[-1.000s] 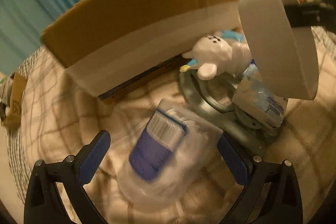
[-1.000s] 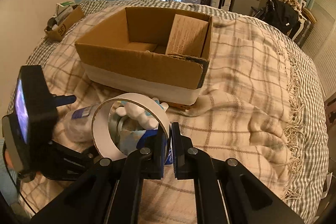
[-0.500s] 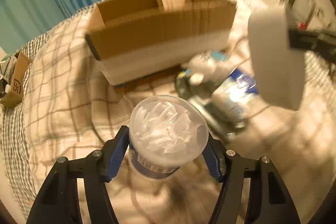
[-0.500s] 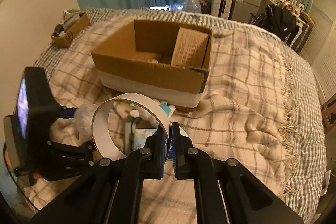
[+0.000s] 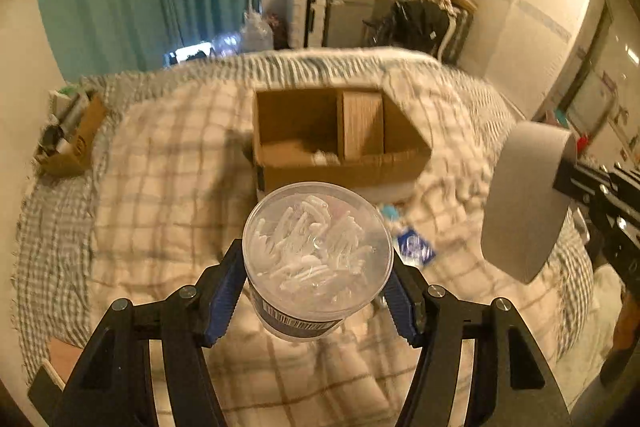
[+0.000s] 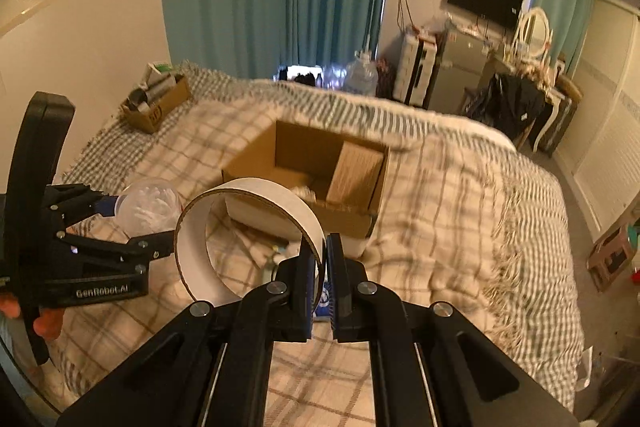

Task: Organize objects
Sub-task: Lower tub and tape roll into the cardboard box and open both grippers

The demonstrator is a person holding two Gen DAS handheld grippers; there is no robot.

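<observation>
My left gripper [image 5: 318,291] is shut on a clear plastic tub [image 5: 318,255] with white pieces inside and a dark label, held upright above the bed. It also shows in the right wrist view [image 6: 148,205]. My right gripper [image 6: 324,279] is shut on the wall of a white cardboard ring [image 6: 224,223], which hangs in the air at the right of the left wrist view [image 5: 524,203]. An open cardboard box [image 5: 340,143] with a divider sits on the plaid blanket ahead of both grippers [image 6: 320,171].
A blue-and-white packet [image 5: 414,243] and other small items lie on the blanket [image 5: 160,187] in front of the box. A small cardboard tray [image 6: 156,103] with items sits at the bed's far left corner. Furniture and curtains stand behind the bed.
My left gripper closed on the tub, which lay on the blanket, and lifted it upright. Both grippers rose and drew back, so the box now looks smaller and farther.
</observation>
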